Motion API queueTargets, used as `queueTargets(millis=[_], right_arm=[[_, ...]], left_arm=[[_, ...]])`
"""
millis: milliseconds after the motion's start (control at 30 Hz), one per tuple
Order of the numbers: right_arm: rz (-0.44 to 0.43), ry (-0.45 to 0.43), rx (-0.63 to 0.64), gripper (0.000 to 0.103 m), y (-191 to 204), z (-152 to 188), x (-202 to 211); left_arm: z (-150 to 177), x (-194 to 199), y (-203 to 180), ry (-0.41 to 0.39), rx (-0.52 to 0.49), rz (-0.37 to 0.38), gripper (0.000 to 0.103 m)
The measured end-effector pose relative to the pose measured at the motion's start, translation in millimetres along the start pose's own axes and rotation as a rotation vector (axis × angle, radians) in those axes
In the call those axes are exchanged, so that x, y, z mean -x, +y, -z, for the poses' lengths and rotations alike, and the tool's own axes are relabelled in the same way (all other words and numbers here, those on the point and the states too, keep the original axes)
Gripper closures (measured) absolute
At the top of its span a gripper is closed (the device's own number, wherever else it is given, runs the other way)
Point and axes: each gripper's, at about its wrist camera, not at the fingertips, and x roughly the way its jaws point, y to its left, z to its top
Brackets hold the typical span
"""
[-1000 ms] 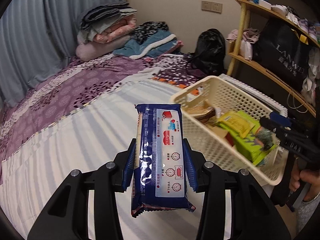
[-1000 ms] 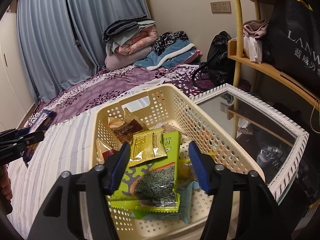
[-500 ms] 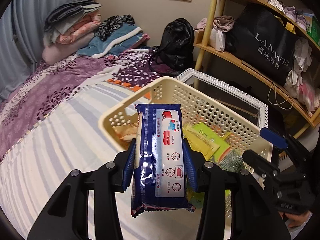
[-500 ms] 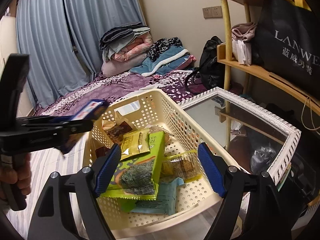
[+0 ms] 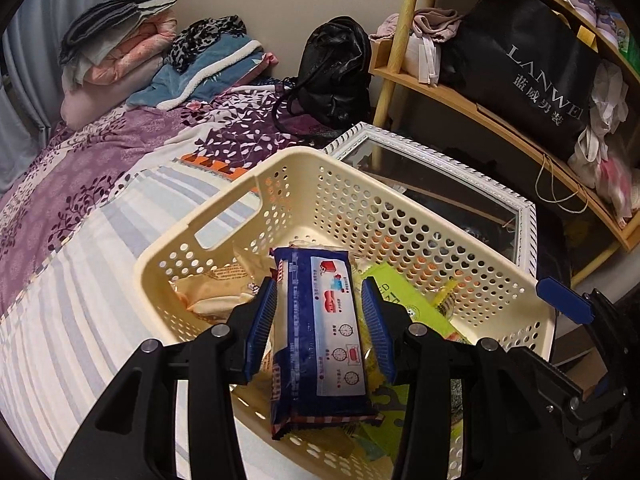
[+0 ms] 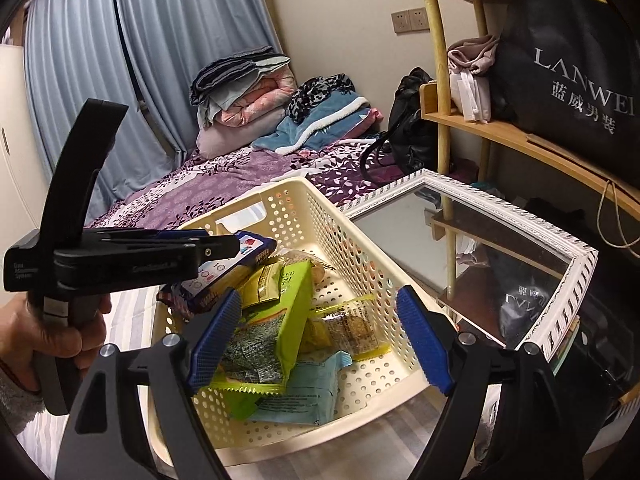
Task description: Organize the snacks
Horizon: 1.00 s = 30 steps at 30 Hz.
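Through your left wrist camera, your left gripper point(image 5: 318, 334) sits above the cream basket point(image 5: 404, 216), its blue pads spread a little wider than the blue biscuit packet point(image 5: 320, 336) that stands between them. A gap shows on each side of the packet, so you are not pinching it here. The packet hangs over the basket's interior, above a pale wrapped pastry point(image 5: 212, 300) and a green seaweed pack point(image 5: 408, 308). Your right gripper point(image 5: 568, 304) shows at the right edge, beside the basket's corner.

Through your right wrist camera, your right gripper point(image 6: 318, 344) is spread wide with nothing between its pads, hovering over the basket's near end. The basket point(image 6: 352, 248) rests on the striped bedspread point(image 6: 132, 312), beside a white-framed mirror point(image 6: 576, 292). Your left hand point(image 6: 48, 328) holds the other tool, and the packet point(image 6: 224, 272) pokes out over the snacks inside.
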Motion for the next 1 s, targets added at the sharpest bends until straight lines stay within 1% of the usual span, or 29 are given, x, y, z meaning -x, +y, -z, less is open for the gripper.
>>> queueTargets(millis=[67, 100, 133, 167, 200, 267, 300, 400, 467, 533, 567, 800, 933, 1000], right_arm=[[0.001, 0.0, 0.0, 0.023, 0, 0, 0], [0.001, -0.001, 0.0, 0.02, 0, 0, 0], [0.002, -0.003, -0.001, 0.017, 0, 0, 0], [0.004, -0.007, -0.001, 0.015, 0, 0, 0], [0.005, -0.009, -0.001, 0.015, 0, 0, 1], [0.002, -0.007, -0.002, 0.014, 2, 1, 1], [0.001, -0.005, -0.001, 0.014, 2, 1, 1], [-0.003, 0.001, 0.002, 0.009, 5, 1, 3], [-0.006, 0.002, 0.005, 0.009, 8, 1, 5], [-0.002, 0.005, 0.009, 0.008, 10, 0, 7], [-0.001, 0.007, 0.01, 0.005, 11, 0, 8], [0.013, 0.01, 0.025, 0.005, 18, -1, 20], [0.016, 0.009, 0.047, 0.005, 24, 1, 28], [0.019, 0.007, 0.061, 0.005, 29, 2, 33]], left_arm=[[1, 2, 1, -0.006, 0.005, -0.001, 0.031], [1, 4, 3, -0.014, 0.006, -0.004, 0.027], [2, 5, 3, -0.02, 0.006, -0.012, 0.02], [3, 7, 4, -0.022, 0.008, -0.02, 0.017], [3, 8, 6, -0.022, 0.012, -0.026, 0.016], [4, 11, 9, -0.022, 0.021, -0.04, 0.008], [4, 12, 10, -0.024, 0.025, -0.05, 0.006], [5, 21, 13, -0.042, 0.028, -0.081, 0.005], [5, 29, 13, -0.059, 0.02, -0.115, 0.003], [6, 36, 13, -0.075, 0.008, -0.146, 0.003], [7, 40, 12, -0.081, 0.001, -0.16, 0.003], [13, 69, 5, -0.129, -0.04, -0.236, 0.003], [18, 86, -1, -0.166, -0.071, -0.293, 0.003], [20, 94, -3, -0.179, -0.08, -0.306, 0.003]])
